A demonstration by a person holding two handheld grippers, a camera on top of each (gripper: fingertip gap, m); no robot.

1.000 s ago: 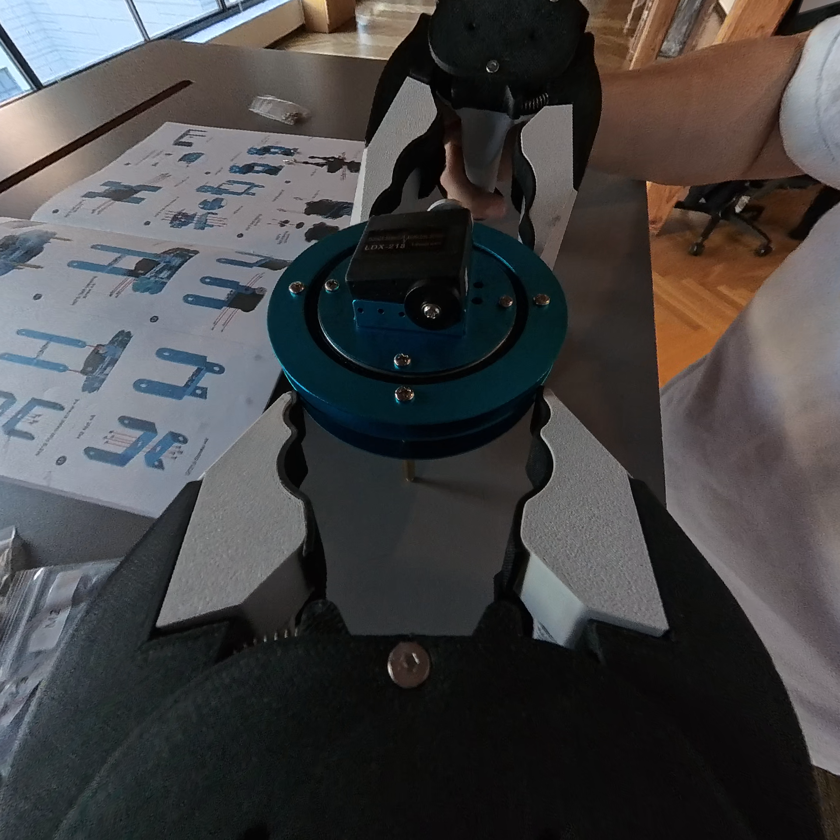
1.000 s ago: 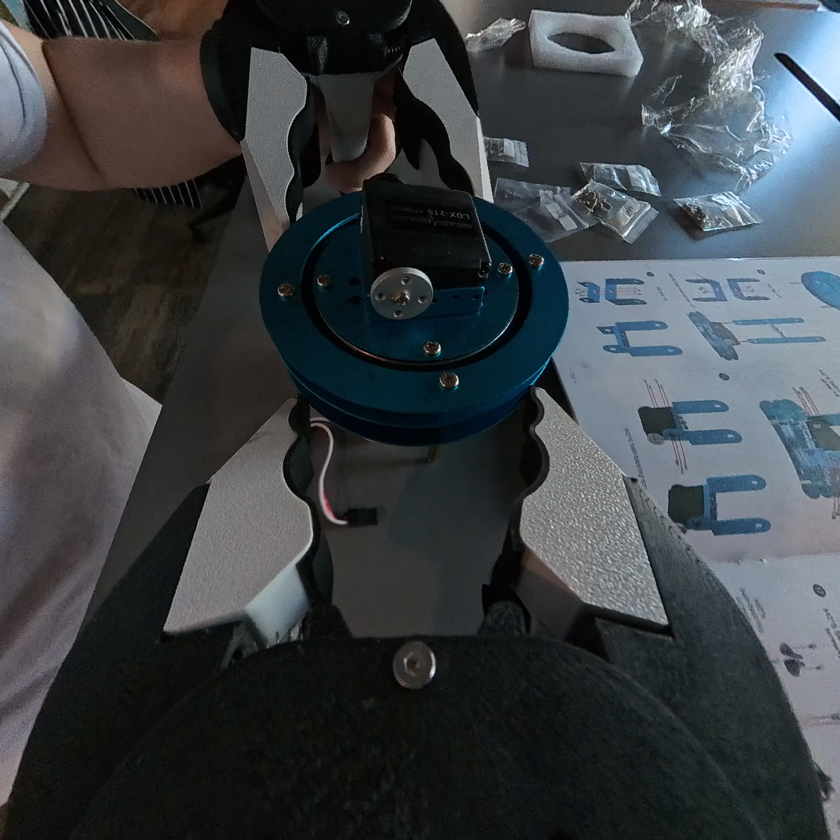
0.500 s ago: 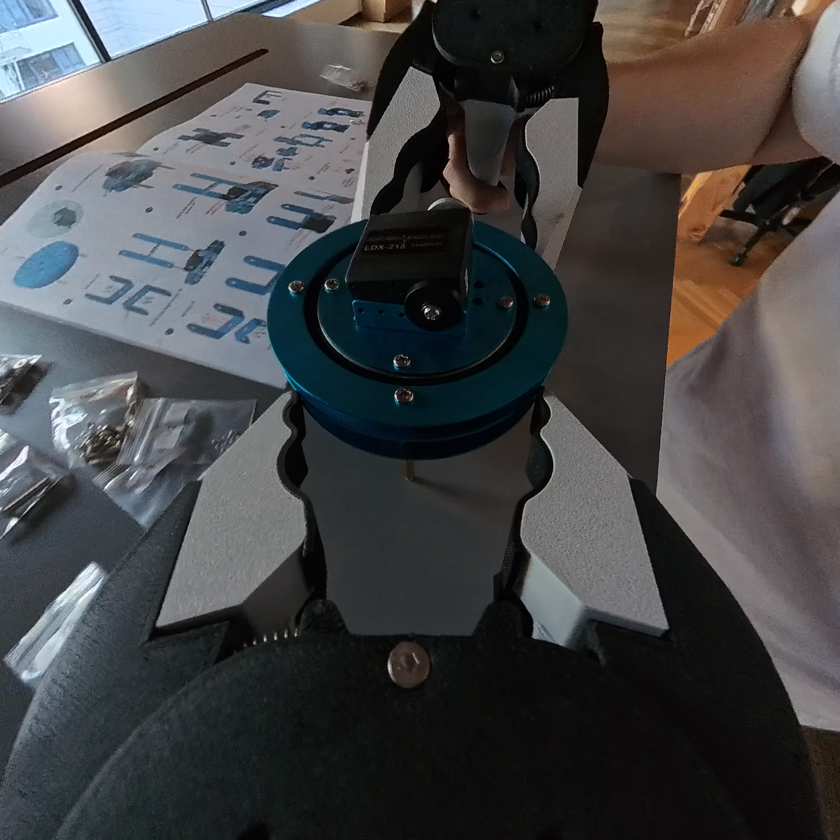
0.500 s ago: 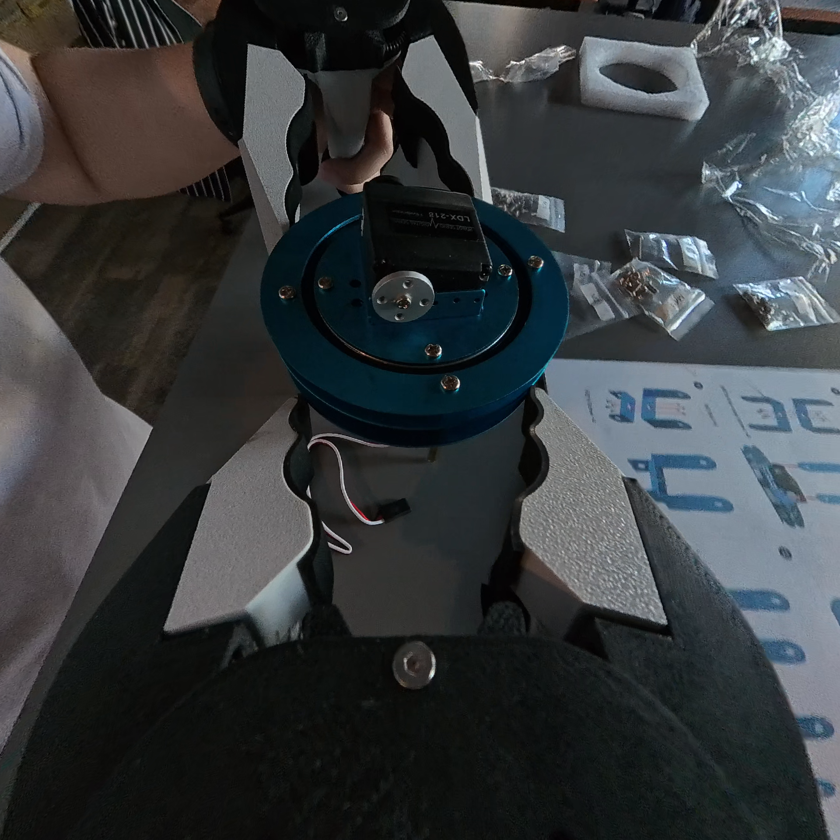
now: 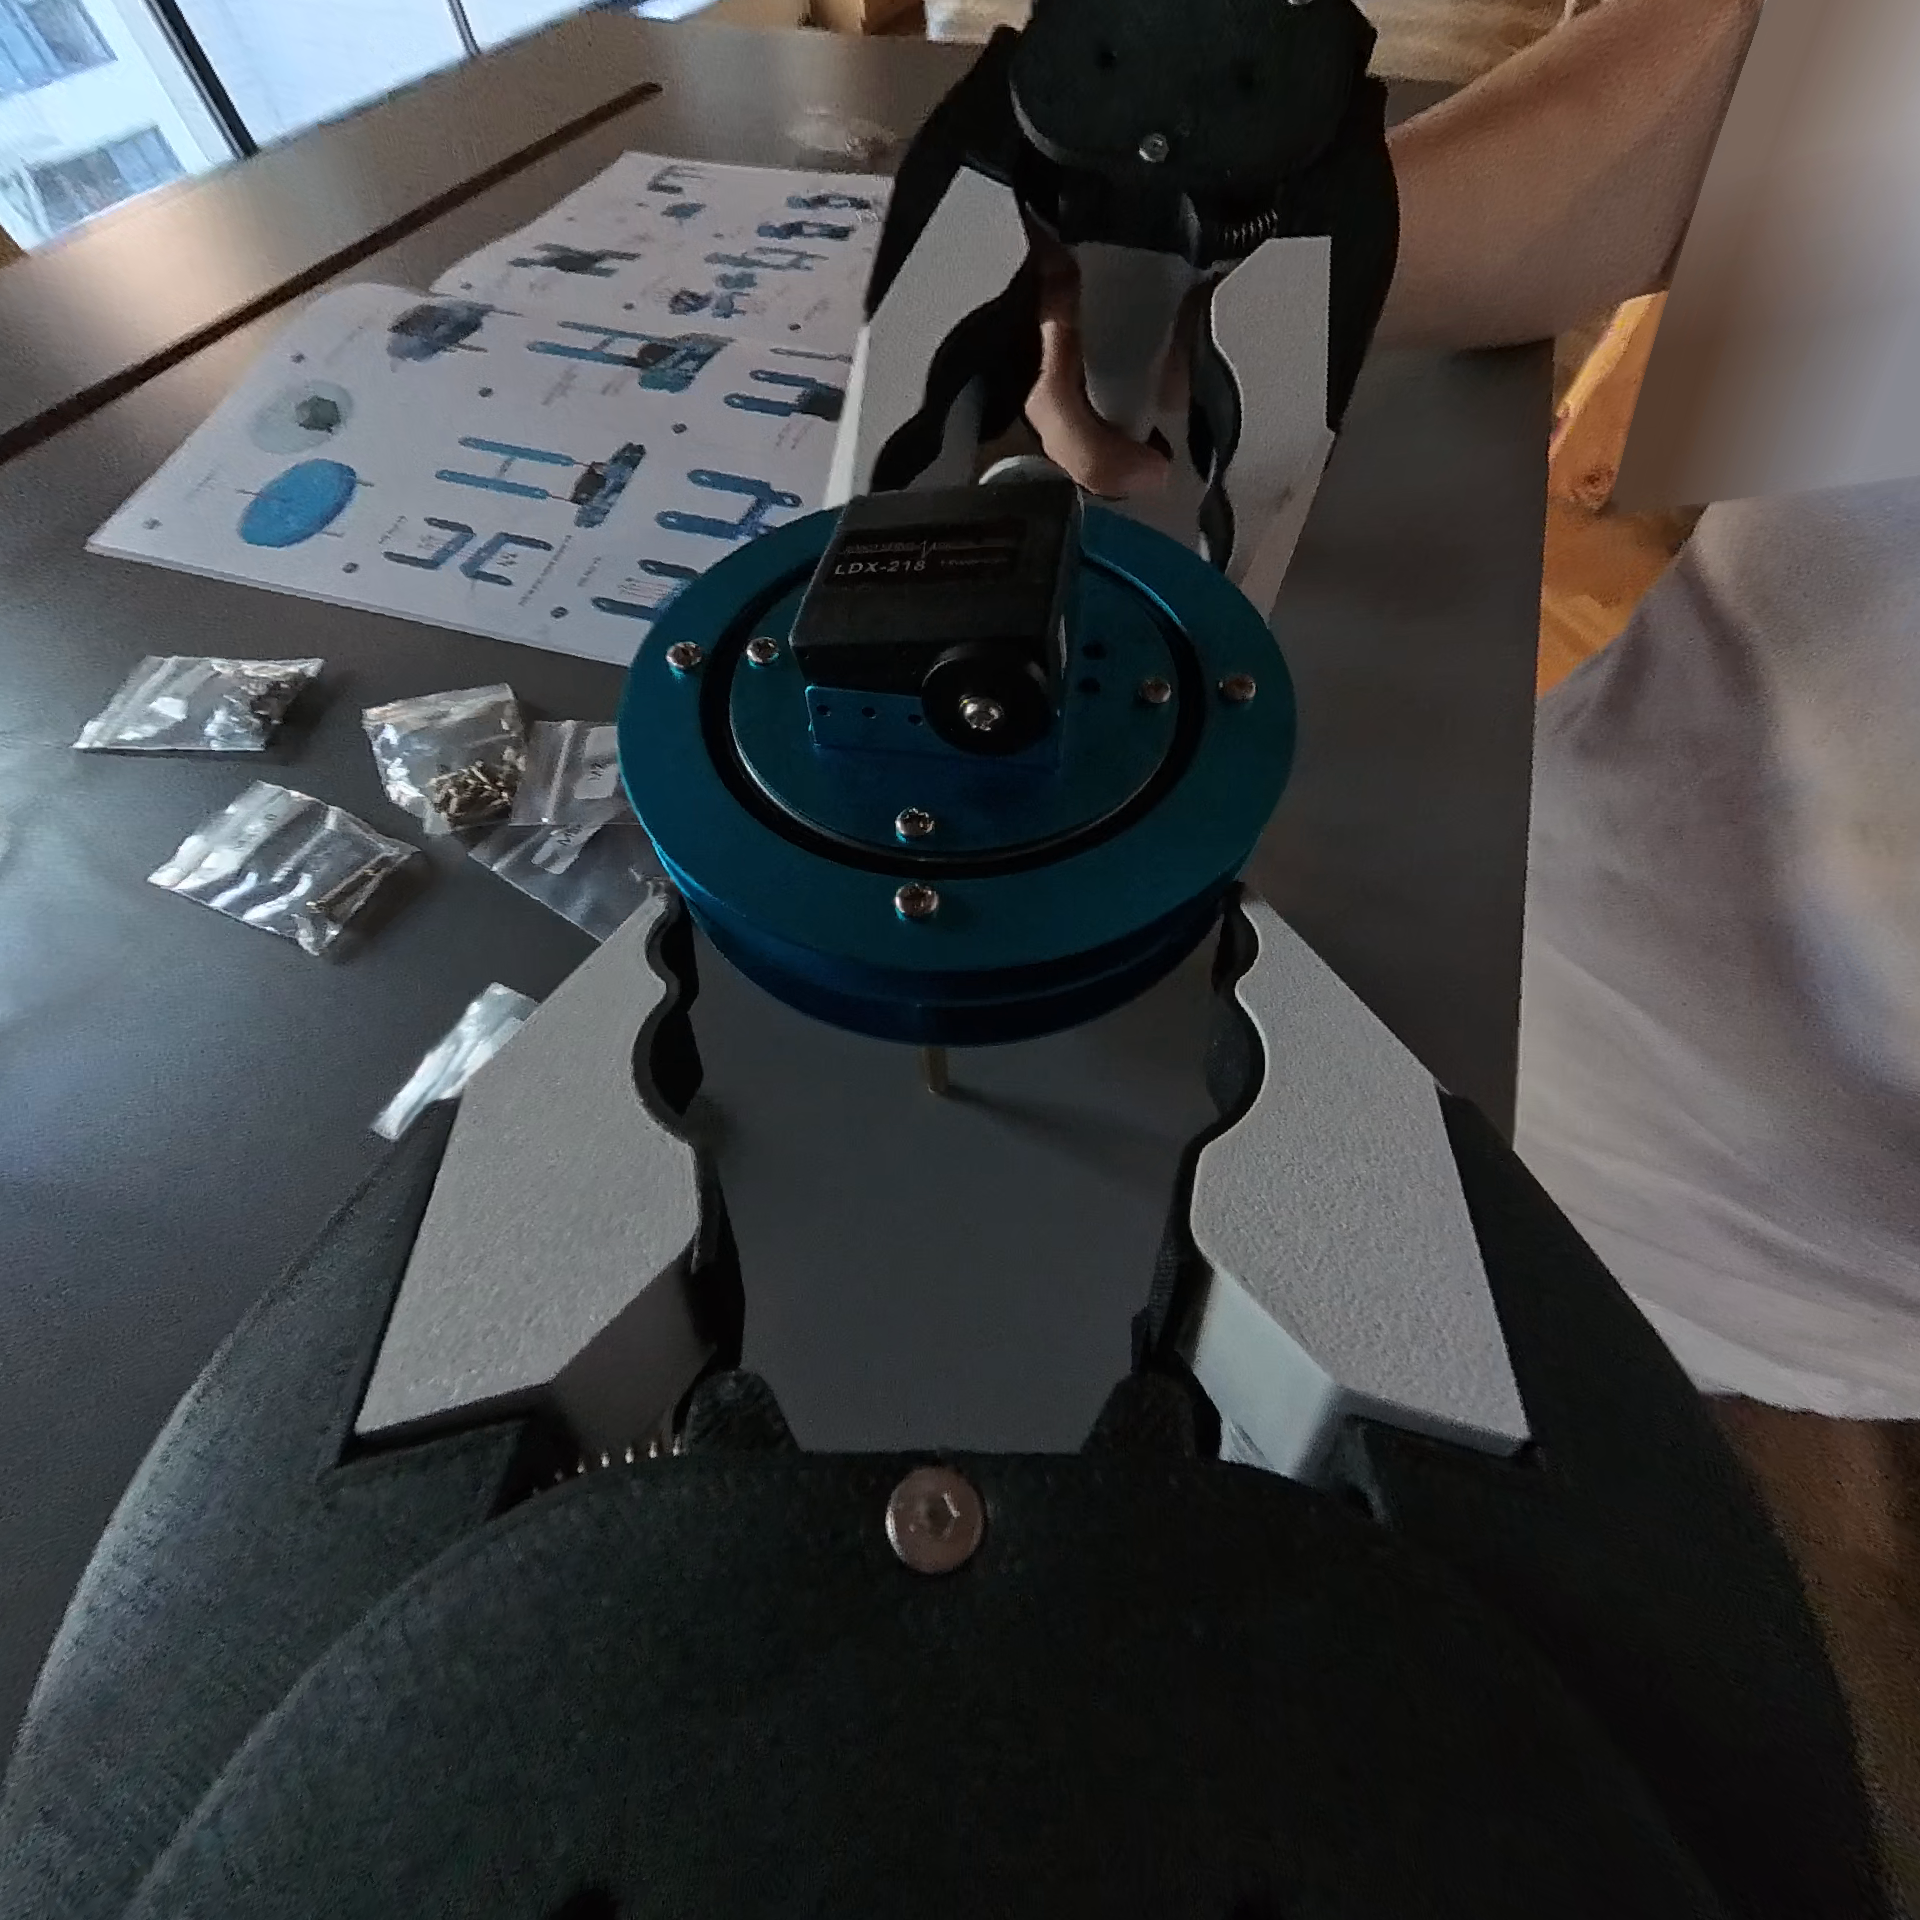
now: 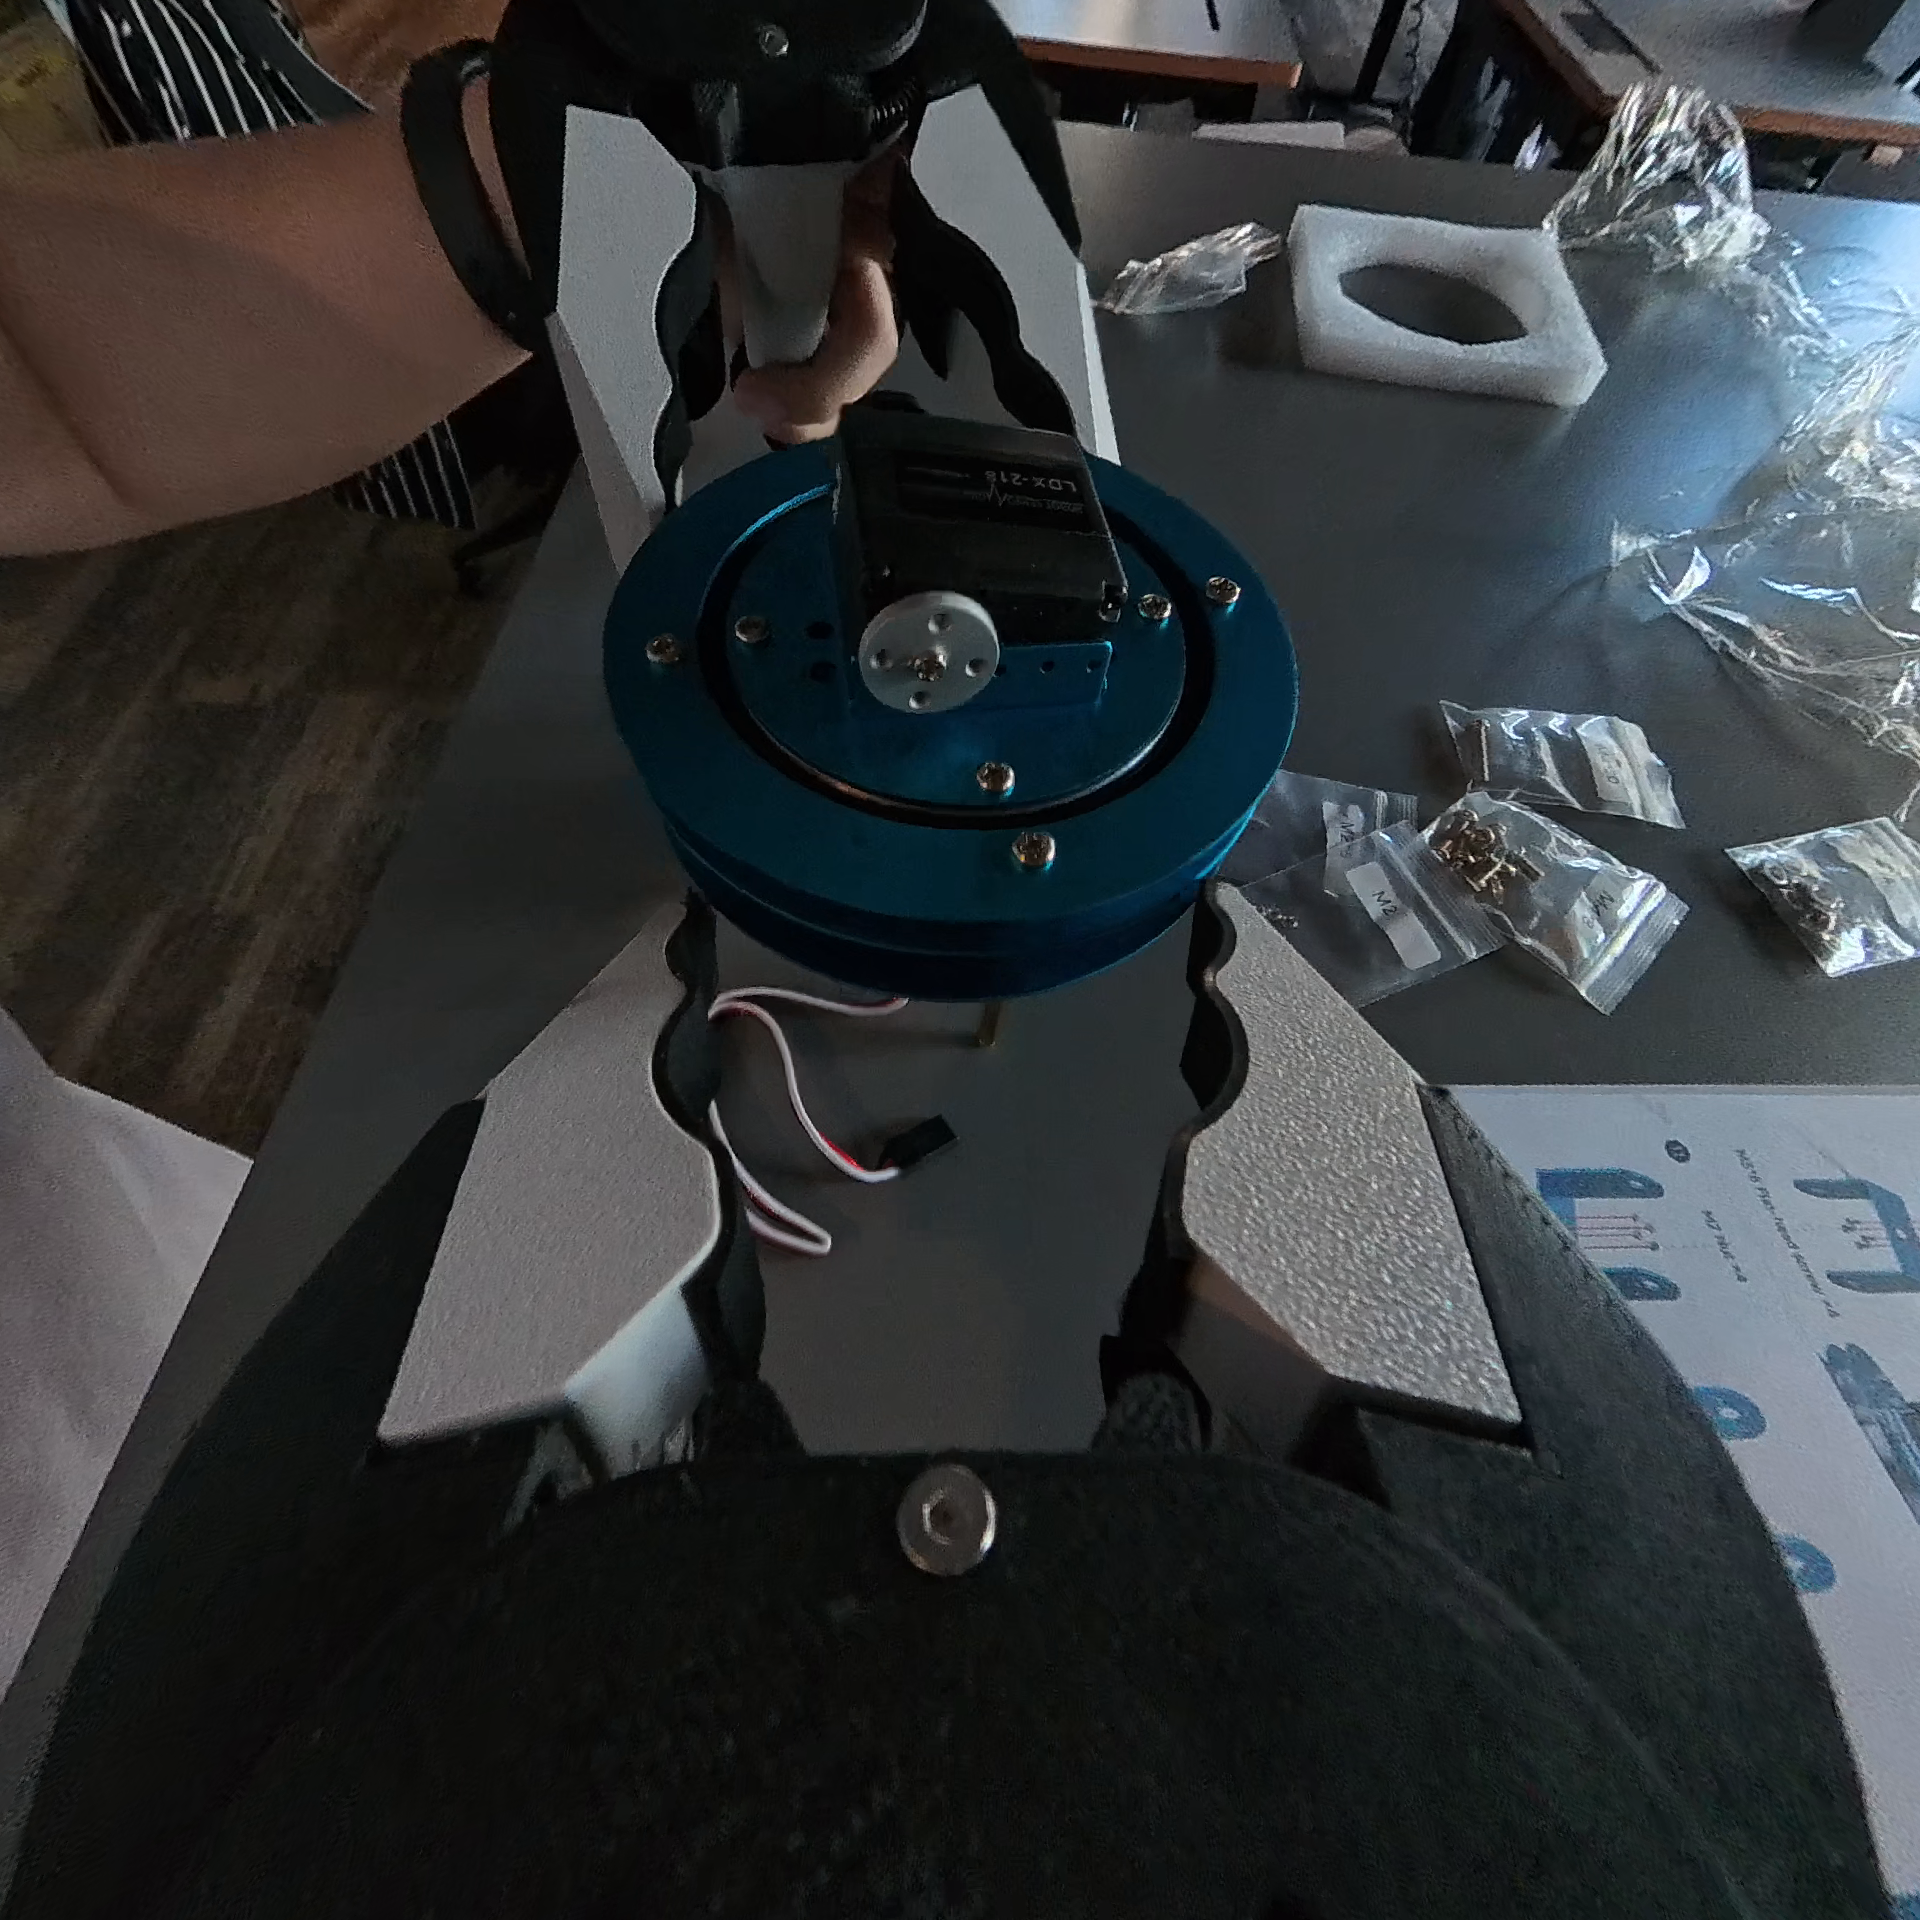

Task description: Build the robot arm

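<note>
- Left gripper (image 5: 951,914): jaws spread wide, fingertips clamped on the near rim of the blue round base (image 5: 956,800), held above the table (image 5: 187,1039) near its right edge.
- Black servo (image 5: 940,608) sits on the base (a white wire (image 6: 769,1101) dangles beneath).
- Right gripper (image 6: 951,909): equally wide, gripping the opposite rim.
- Screw bags (image 6: 1538,873) and a printed sheet (image 5: 499,436) lie alongside.

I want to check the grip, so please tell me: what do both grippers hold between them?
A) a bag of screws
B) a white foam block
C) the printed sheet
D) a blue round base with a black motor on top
D: the left gripper and the right gripper each clamp the rim of the blue round base from opposite sides, with the black motor on top.
</note>
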